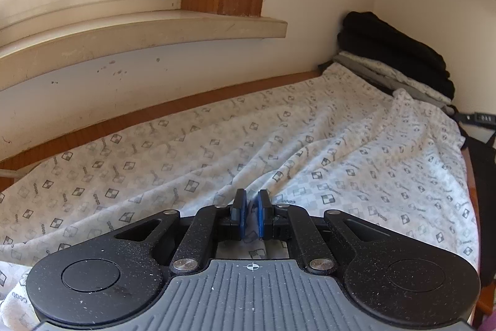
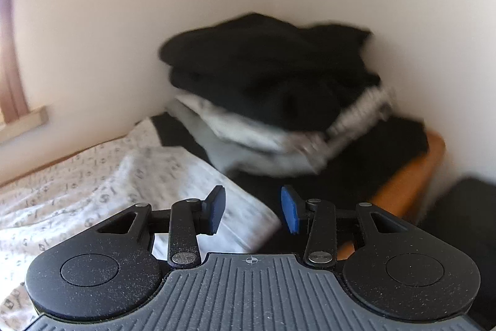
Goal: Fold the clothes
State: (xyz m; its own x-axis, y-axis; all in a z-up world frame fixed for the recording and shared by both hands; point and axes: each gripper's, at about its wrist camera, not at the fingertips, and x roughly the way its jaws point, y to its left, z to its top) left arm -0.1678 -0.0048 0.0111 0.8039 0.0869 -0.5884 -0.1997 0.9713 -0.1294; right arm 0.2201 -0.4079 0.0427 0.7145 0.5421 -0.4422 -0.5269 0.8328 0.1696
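My left hand-held gripper has its blue pads nearly pressed together, pinching a ridge of the white patterned garment spread across the wooden surface under the window sill, while my right hand-held gripper stands half spread and holds nothing, above the garment's edge near the stack of folded clothes in the corner. To fold well, I should keep the left pinch firm, catch the matching edge with the right, and carry both over evenly.
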